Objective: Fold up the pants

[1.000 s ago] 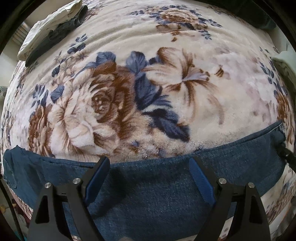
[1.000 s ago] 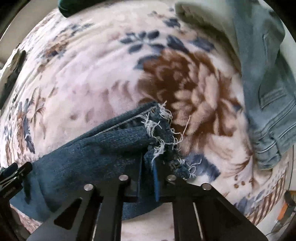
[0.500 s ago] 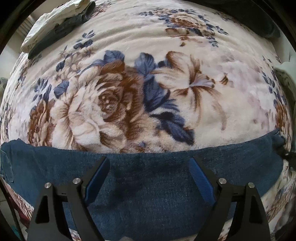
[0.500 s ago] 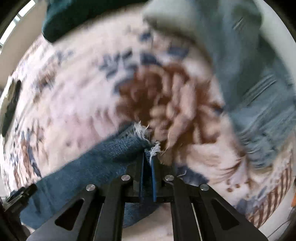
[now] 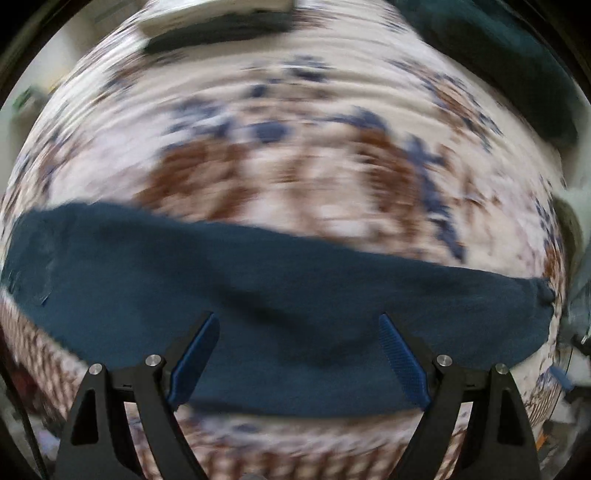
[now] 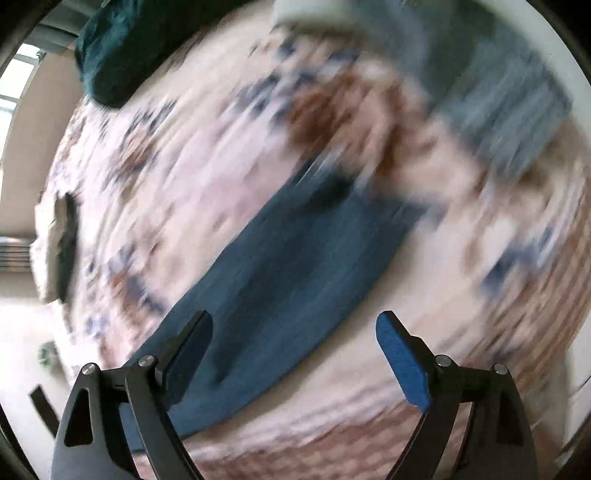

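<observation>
Dark blue jeans (image 5: 280, 295) lie as a long flat band across the floral blanket (image 5: 295, 155). My left gripper (image 5: 299, 350) is open and empty, raised above the middle of the band. In the right wrist view the jeans (image 6: 280, 280) run diagonally from lower left to the frayed leg end at upper centre. My right gripper (image 6: 295, 350) is open and empty above them. Both views are blurred by motion.
Light blue jeans (image 6: 498, 110) lie at the blanket's upper right. A dark teal cushion (image 6: 118, 48) sits at the far edge, and it also shows in the left wrist view (image 5: 509, 74). A folded white and dark stack (image 5: 218, 18) lies at the far left.
My right gripper has opened and let go of the frayed leg end, then pulled back. My left gripper has lifted away from the jeans, which now lie flat.
</observation>
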Available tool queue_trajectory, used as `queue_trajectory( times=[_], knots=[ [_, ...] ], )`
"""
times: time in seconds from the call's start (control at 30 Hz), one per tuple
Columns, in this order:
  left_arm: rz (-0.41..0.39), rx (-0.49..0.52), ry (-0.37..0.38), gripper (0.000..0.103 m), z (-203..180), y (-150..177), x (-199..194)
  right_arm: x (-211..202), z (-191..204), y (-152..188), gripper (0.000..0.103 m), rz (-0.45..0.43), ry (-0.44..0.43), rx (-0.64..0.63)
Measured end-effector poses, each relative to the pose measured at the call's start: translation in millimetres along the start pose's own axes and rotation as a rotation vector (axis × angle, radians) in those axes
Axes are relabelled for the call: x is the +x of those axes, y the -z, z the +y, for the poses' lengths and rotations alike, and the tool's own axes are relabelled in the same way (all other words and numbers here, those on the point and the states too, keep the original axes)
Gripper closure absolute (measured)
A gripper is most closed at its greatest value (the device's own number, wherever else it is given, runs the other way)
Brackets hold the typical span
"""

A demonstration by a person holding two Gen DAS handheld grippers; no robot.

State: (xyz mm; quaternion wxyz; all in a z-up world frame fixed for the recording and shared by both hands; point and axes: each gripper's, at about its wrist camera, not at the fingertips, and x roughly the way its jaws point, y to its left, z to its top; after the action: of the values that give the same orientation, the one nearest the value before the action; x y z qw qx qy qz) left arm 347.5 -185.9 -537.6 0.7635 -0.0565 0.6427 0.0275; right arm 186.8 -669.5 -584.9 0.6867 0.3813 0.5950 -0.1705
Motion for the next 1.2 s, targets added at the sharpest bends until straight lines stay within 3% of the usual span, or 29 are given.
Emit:
queue_trajectory(
  times=[0.2,0.33,0.37,0.4,0.47,0.53,0.6,0.73,0.9,1.0,1.1,1.17,1.2],
  knots=[
    [0.026,-0.290,-0.026,0.016,150,20,-12,84,84,115,0.012,0.276,-0.188,0.065],
    [0.069,-0.435,-0.072,0.016,245,34,3,126,121,170,0.019,0.331,-0.223,0.119],
    [0.074,-0.455,-0.072,0.016,262,36,7,132,129,179,0.027,0.311,-0.208,0.126],
    [0.082,-0.473,-0.074,0.016,284,36,15,136,135,187,0.052,0.277,-0.198,0.134],
    [0.093,-0.486,-0.060,0.016,309,35,25,141,145,196,0.084,0.234,-0.098,0.127],
    [0.111,-0.480,-0.055,0.016,332,34,38,139,144,208,0.090,0.177,-0.053,0.134],
    [0.134,-0.478,-0.013,0.014,347,34,47,143,148,215,0.091,0.159,0.018,0.085],
    [0.148,-0.449,0.055,0.014,363,36,40,138,171,218,0.087,0.173,0.076,0.054],
    [0.108,-0.504,0.202,0.016,386,36,30,141,205,262,0.055,0.270,-0.126,0.173],
    [0.095,-0.565,0.241,0.016,411,32,37,171,232,294,0.055,0.342,-0.176,0.198],
    [0.089,-0.622,0.260,0.017,424,27,46,194,257,316,0.055,0.346,-0.208,0.215],
    [0.093,-0.642,0.260,0.025,428,25,50,201,265,322,0.055,0.302,-0.185,0.220],
    [0.087,-0.643,0.249,0.035,429,27,50,203,267,324,0.059,0.285,-0.180,0.226]
  ],
)
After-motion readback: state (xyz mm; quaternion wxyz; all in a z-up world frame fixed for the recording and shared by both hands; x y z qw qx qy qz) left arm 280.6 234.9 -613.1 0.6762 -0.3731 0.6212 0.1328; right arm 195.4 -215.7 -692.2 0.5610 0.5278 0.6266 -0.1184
